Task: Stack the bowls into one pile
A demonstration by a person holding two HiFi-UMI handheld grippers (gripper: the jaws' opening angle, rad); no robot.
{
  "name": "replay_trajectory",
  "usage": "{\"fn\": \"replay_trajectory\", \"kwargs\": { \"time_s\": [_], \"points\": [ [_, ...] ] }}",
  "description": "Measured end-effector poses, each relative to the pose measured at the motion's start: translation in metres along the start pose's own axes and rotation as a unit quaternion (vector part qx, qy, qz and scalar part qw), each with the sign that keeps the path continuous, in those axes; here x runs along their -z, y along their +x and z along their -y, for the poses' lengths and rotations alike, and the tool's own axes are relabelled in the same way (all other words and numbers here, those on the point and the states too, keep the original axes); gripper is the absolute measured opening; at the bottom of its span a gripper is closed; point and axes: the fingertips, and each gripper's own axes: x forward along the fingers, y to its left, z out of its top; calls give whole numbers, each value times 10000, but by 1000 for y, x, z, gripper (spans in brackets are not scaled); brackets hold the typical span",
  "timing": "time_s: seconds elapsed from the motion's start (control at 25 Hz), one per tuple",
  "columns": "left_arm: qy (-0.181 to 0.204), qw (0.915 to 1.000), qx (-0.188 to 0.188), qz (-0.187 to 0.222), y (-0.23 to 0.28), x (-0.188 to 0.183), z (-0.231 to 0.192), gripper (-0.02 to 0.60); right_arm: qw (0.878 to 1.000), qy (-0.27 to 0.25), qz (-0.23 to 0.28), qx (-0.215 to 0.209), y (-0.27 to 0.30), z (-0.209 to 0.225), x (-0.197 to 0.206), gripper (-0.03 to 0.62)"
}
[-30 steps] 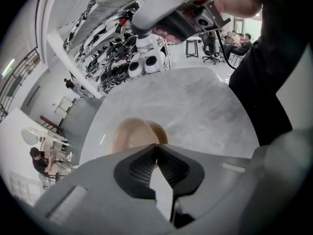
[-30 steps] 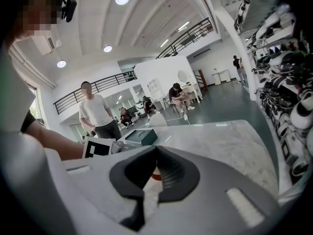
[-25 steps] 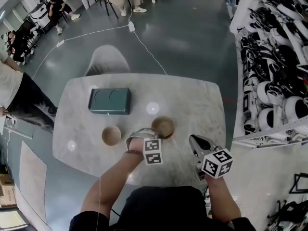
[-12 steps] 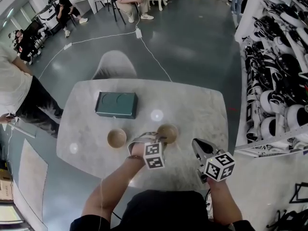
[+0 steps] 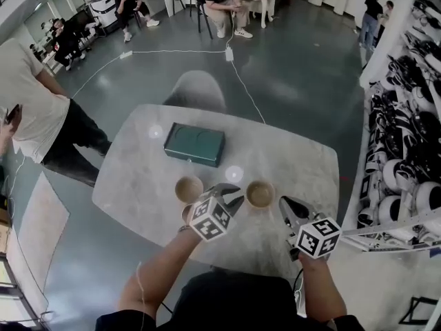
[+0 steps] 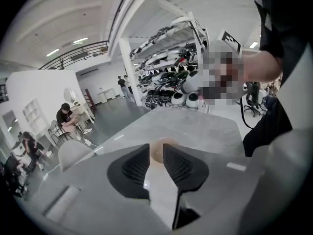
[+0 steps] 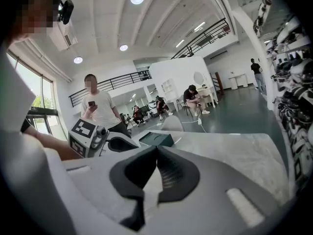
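Well, right bowl [image 5: 260, 194] just beyond empty, newly parted left tongs [image 5: 231, 194]; right tongs [image 5: 284, 203] closed.

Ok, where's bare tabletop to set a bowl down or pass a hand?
Bare marble: right of the green box beyond the right bowl, and the table's left edge beside the left bowl. Crowded between the bowls, where the left tongs hang, jaws just opened, empty.
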Motion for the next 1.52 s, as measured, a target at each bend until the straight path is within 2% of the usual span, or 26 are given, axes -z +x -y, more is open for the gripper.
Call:
{"fn": "replay_trajectory", "kwargs": {
  "time_s": [0.24,0.4,0.6,0.72,0.84,1.0,1.2,1.32,1.52],
  "points": [
    [-875,9928,-575,577,-67,16,-31,83,9994,-209,-95,-244,21,-45,-1,3],
    [-1228,9848,-877,864,-103,33,-42,67,9988,-322,-160,-336,28,-73,3,3],
    [-1676,9705,-1194,1258,-149,58,-49,51,9983,-425,-196,-357,33,-107,9,3],
    [-1850,9627,-1344,1444,-174,75,-53,37,9981,-476,-207,-336,38,-128,12,3],
    [-1932,9590,-1396,1532,-188,88,-52,23,9980,-512,-200,-318,41,-143,15,3],
    [-1951,9579,-1489,1490,-195,106,-54,15,9977,-530,-234,-345,45,-154,22,3],
    [-2149,9561,-1563,1232,-188,131,-61,21,9972,-533,-342,-405,53,-152,22,3],
    [-2218,9587,-1495,971,-176,145,-62,96,9969,-528,-365,-449,57,-146,17,3],
    [-2095,9685,-1278,424,-144,167,-54,139,9969,-409,-416,-536,61,-130,20,3]
  ]
}}
